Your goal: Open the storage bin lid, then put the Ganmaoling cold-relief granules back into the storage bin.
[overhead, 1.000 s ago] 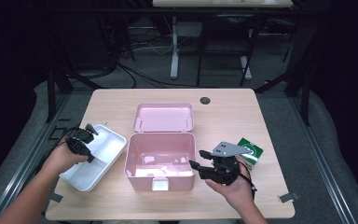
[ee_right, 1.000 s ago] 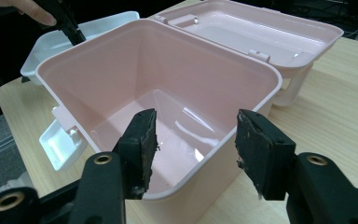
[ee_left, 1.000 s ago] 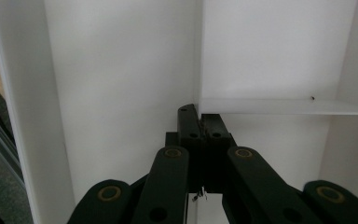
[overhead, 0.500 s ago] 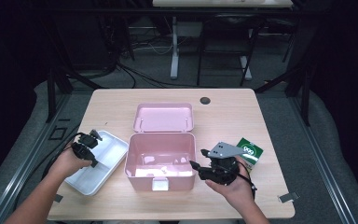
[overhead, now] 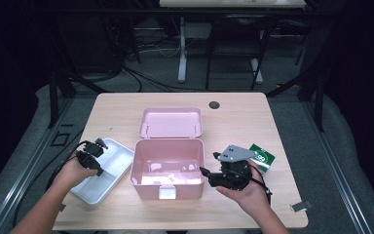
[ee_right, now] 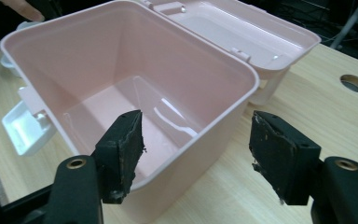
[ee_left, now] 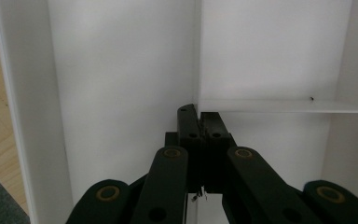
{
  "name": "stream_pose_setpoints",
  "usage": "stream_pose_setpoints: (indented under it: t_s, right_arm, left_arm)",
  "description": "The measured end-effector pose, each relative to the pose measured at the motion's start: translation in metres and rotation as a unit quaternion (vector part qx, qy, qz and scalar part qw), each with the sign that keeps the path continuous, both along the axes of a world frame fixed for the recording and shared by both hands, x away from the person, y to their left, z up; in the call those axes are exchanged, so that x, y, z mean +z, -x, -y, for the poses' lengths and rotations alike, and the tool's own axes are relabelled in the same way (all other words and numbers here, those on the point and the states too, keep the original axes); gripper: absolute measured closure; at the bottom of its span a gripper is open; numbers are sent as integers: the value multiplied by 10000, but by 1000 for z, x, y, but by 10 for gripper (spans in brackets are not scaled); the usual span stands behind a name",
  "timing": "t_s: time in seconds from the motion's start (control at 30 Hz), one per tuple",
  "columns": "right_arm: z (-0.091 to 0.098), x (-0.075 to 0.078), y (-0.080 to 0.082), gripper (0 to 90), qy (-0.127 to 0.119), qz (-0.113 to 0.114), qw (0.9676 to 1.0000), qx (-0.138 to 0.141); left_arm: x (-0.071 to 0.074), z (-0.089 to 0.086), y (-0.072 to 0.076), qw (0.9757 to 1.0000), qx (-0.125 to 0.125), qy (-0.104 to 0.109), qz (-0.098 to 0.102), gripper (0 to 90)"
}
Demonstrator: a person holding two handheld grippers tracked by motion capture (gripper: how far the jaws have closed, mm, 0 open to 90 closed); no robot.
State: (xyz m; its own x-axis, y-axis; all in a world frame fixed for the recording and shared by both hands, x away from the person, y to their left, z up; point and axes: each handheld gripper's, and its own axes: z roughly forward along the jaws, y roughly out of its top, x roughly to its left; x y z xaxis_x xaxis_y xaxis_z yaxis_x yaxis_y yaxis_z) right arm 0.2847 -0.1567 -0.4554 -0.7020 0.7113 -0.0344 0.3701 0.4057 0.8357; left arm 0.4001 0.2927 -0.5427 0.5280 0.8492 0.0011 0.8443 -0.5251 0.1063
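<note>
Lower left of the high view: left hand [overhead: 73, 170] wrapped around the left gripper [overhead: 91, 155], positioned over the white tray [overhead: 112, 168]. Tray lying at an angle on the wooden table [overhead: 253, 117], just beside the left wall of the pink box [overhead: 168, 168].

Left gripper view: jaws clenched together, pads touching at frame centre, nothing visible between them. Tips aimed at a thin white divider [ee_left: 279, 106] inside the tray; whether touching it, cannot tell. White tray rim at frame left, with a strip of table beyond it.

Centre of the high view: pink box standing open, interior bare apart from glare on the floor. Hinged lid [overhead: 170, 122] folded back flat on the table behind the box. White latch [overhead: 165, 191] on the front wall, at lower centre.

Upper centre: small round dark hole [overhead: 214, 105] in the tabletop.

Lower right of the high view: right hand [overhead: 246, 192] holding the right gripper [overhead: 205, 173], tips pointed left at the right wall of the box. Grey three-cornered plate [overhead: 236, 153] on top of it.

Right gripper view: jaws released, spread wide, straddling the near rim of the box with one pad over the interior and one outside; nothing grasped.

Right of the gripper: green packet [overhead: 264, 157] flat on the table, partly hidden behind the plate.
</note>
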Motion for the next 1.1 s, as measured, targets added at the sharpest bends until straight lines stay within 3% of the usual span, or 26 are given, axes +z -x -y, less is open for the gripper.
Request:
stream_pose_setpoints:
  t_s: [0.13,0.17,0.23,0.27,0.33,0.4,0.43,0.47,0.57,0.63,0.73,0.77,0.8,0.83,0.9,1.0,1.1]
  right_arm:
    - [3,2,-3,344,79,-16,10000,-17]
    - [4,5,-4,344,254,4,9997,-54]
    - [6,7,-6,344,360,-25,9993,-52]
    - [8,8,-8,345,480,-44,9988,-86]
    - [9,10,-10,346,538,-69,9985,-56]
    - [11,12,-14,345,708,-163,9974,-19]
    - [13,13,-19,341,864,-287,9958,10]
    - [13,13,-19,341,864,-287,9958,10]
    - [14,13,-25,335,947,-457,9944,118]
    - [15,14,-30,335,1186,-551,9914,94]
    - [16,14,-35,333,1319,-614,9892,171]
    - [15,14,-37,328,1493,-559,9872,61]
    - [16,14,-39,325,1490,-639,9866,160]
    - [17,15,-41,324,1597,-696,9846,140]
    - [19,13,-45,322,1617,-655,9846,121]
    - [24,10,-52,310,1848,-777,9796,110]
    - [29,7,-56,298,2034,-832,9755,62]
  left_arm:
    - [4,-1,1,9999,-14,2,143,804]
    - [8,-3,2,9998,2,69,203,790]
    - [21,-6,8,9986,27,242,475,748]
    - [21,-6,8,9986,27,242,475,705]
    - [30,-8,15,9965,26,471,695,688]
    - [41,-10,22,9940,44,572,932,646]
    - [43,-11,24,9934,43,612,972,616]
    - [46,-11,26,9922,88,683,1038,616]
    - [55,-15,32,9853,259,1149,1236,583]
    - [61,-17,34,9782,319,1500,1398,580]
    - [67,-20,37,9739,359,1679,1486,568]
    - [69,-20,37,9750,312,1614,1496,568]
    - [72,-20,38,9759,295,1530,1529,568]
    - [73,-19,40,9754,294,1502,1586,568]
    - [74,-19,42,9745,271,1534,1616,563]
    - [72,-20,43,9753,248,1449,1651,536]
    - [72,-20,45,9741,249,1483,1691,523]
